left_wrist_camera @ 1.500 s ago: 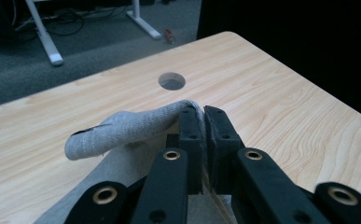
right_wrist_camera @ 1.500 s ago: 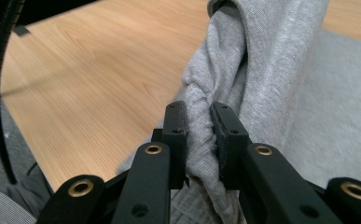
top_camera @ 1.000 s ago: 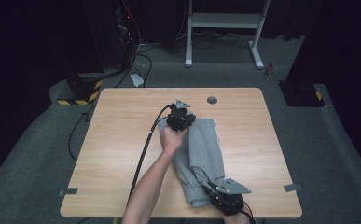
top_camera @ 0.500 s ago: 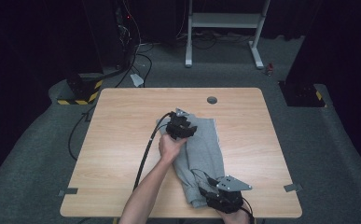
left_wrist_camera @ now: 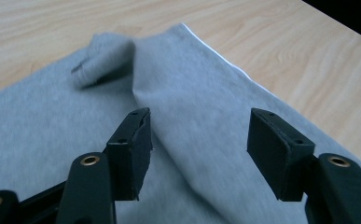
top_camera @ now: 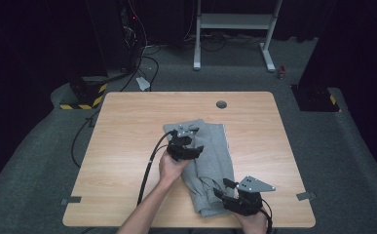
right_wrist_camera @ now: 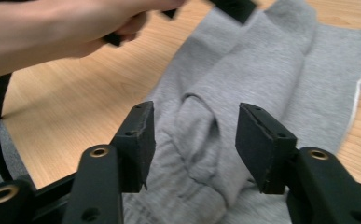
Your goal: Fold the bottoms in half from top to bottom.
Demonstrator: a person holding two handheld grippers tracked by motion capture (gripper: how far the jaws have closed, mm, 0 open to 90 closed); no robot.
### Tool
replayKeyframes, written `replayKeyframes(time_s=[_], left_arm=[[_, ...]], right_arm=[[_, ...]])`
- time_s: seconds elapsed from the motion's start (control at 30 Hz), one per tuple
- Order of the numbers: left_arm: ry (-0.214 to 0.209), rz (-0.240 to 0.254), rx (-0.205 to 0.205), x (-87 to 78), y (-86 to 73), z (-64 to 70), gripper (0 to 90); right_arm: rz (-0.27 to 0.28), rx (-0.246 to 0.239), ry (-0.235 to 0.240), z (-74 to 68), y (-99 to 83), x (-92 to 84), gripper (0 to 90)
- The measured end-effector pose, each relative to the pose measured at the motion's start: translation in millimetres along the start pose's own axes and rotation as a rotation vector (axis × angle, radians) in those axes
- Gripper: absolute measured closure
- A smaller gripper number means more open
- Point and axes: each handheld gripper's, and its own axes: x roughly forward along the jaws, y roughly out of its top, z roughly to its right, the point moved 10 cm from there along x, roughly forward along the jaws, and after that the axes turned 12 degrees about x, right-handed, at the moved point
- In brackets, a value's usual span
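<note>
Grey sweatpants (top_camera: 210, 161) lying folded lengthwise on the table (top_camera: 127, 146), right of centre, cuffed leg ends toward the near edge.

Left hand-held gripper (top_camera: 192, 146) over the middle of the sweatpants, gripped from behind by the left hand (top_camera: 172, 165); forearm entering from the bottom edge, angled up and to the right. Jaws just opened further, released, a raised fold of cloth between them, pads not pressing.

Right hand-held gripper (top_camera: 221, 190) at the near edge over the cuffs, pointing up the table. Jaws released, straddling a rolled cuff, not pressing.
</note>
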Motion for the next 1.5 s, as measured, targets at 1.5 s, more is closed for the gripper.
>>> replayKeyframes(time_s=[1.5], left_arm=[[0.075,-0.145,0.003,-25.1,-79.6,4.7,36.3]], right_arm=[[-0.181,-0.06,-0.243,45.4,-5.8,89.5,66.2]])
